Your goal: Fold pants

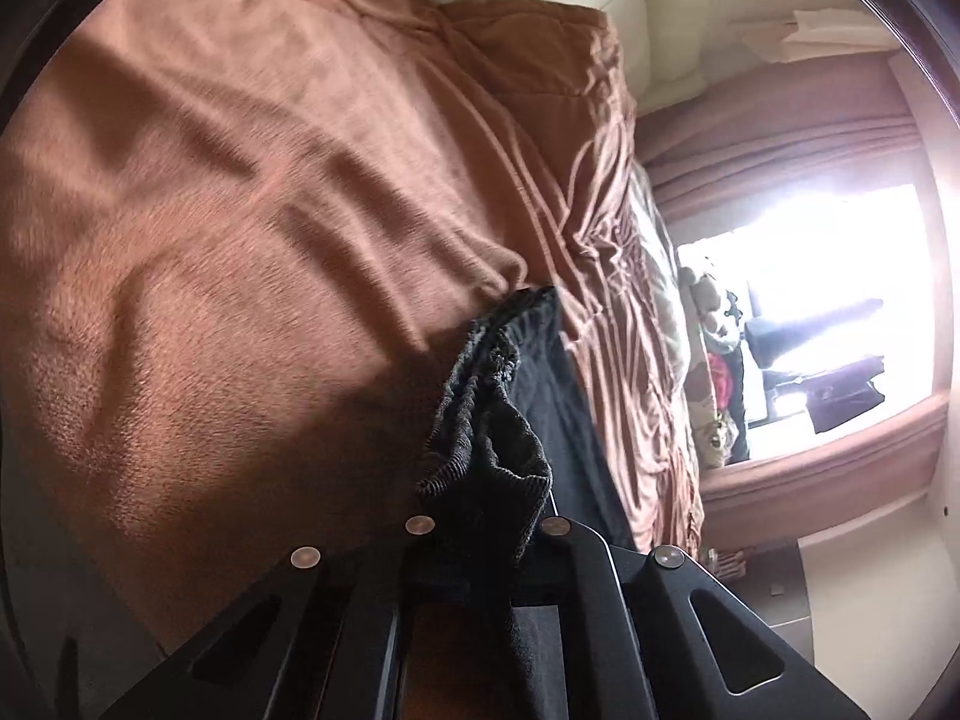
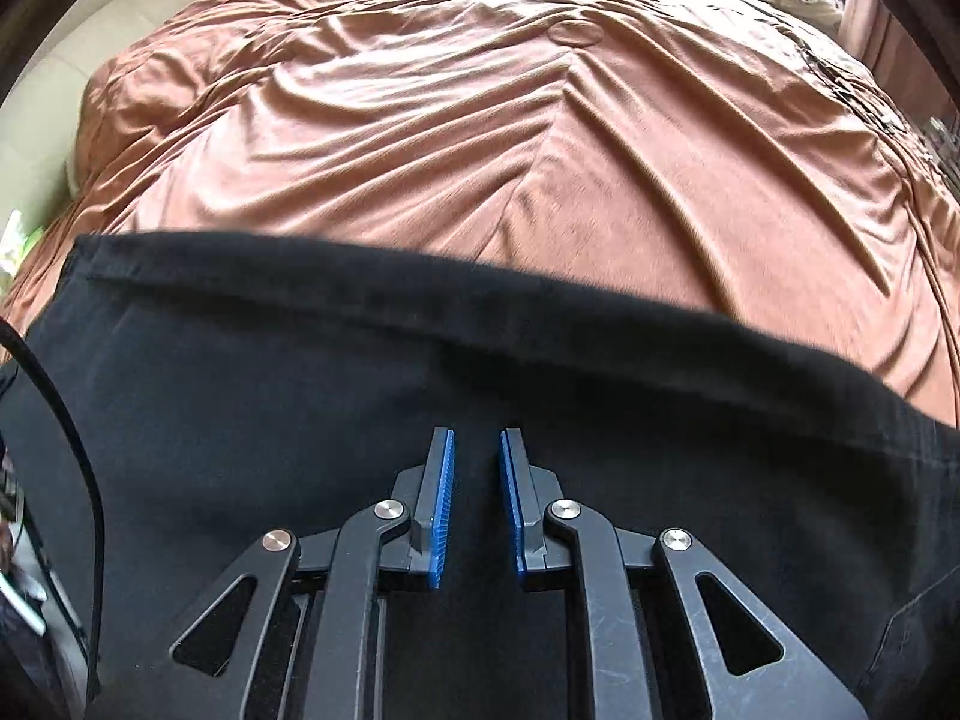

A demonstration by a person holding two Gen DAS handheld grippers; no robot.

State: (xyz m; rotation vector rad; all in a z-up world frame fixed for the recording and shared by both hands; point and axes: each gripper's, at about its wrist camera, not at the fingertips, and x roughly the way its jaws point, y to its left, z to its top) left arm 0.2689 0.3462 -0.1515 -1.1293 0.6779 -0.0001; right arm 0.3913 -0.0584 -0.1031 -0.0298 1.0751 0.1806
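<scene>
Two grippers are at work on one pair of black pants (image 2: 420, 396), which lies on a bed under a rust-brown bedspread (image 2: 480, 150). We read the left gripper (image 1: 480, 516) as clenched on the pants' ribbed elastic waistband (image 1: 480, 420): the gathered black cloth bunches right where the fingertips meet and covers them, so the pads themselves are out of sight. Pinching the waistband at that end makes sense to us, since it gives a firm edge to lift or carry over for a fold.

Our right gripper (image 2: 477, 504) points steeply down over the flat black fabric, its blue pads (image 2: 443, 504) drawn close with a narrow gap left between them. A strip of dark cloth shows in that gap, but we cannot tell whether the pads are pinching any of it or merely hovering above the surface. We judge this hand is placed to gather a second hold so both ends can travel together.

Much is cut off. Neither view shows the pants whole, so which part lies under the right gripper, and how many folds are already made, stays unclear to us. The left view is blurred and washed out by a bright window (image 1: 840, 300).
</scene>
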